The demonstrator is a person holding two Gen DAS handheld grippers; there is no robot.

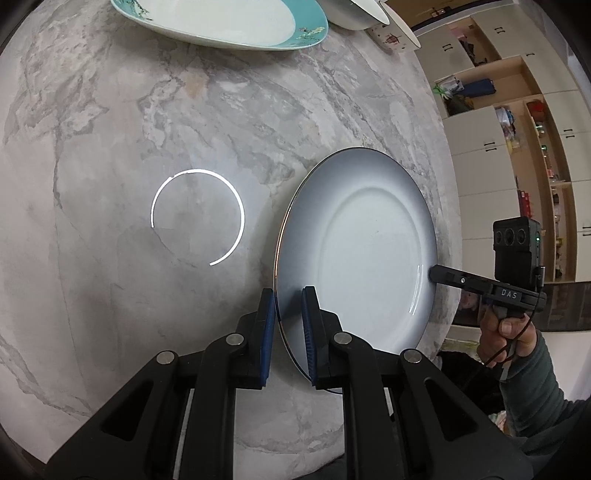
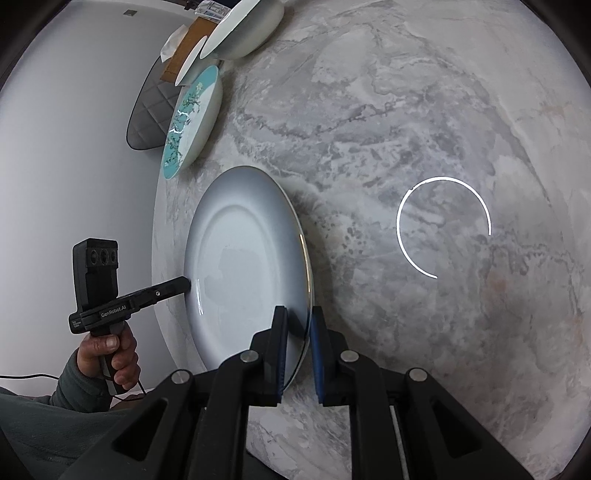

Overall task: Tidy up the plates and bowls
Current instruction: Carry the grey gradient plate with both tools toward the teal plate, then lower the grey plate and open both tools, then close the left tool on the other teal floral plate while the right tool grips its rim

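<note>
A large white plate with a grey shaded rim (image 1: 362,251) is held between both grippers, low over the marble table (image 1: 147,110) near its edge. My left gripper (image 1: 290,295) is shut on the plate's rim, one blue pad on each face. On the opposite rim, my right gripper (image 2: 299,314) is shut on the same plate (image 2: 243,266). Each view also shows the other gripper's tip on the far rim: the right gripper (image 1: 434,275) and the left gripper (image 2: 184,284). Whether the plate touches the table I cannot tell.
A teal flowered plate (image 1: 229,22) (image 2: 192,118) lies at the far side of the table, with a white bowl (image 1: 354,14) (image 2: 247,33) and a smaller dish (image 2: 190,61) beside it. Cabinets with shelves (image 1: 517,110) and a grey chair (image 2: 151,107) stand beyond the table's edge.
</note>
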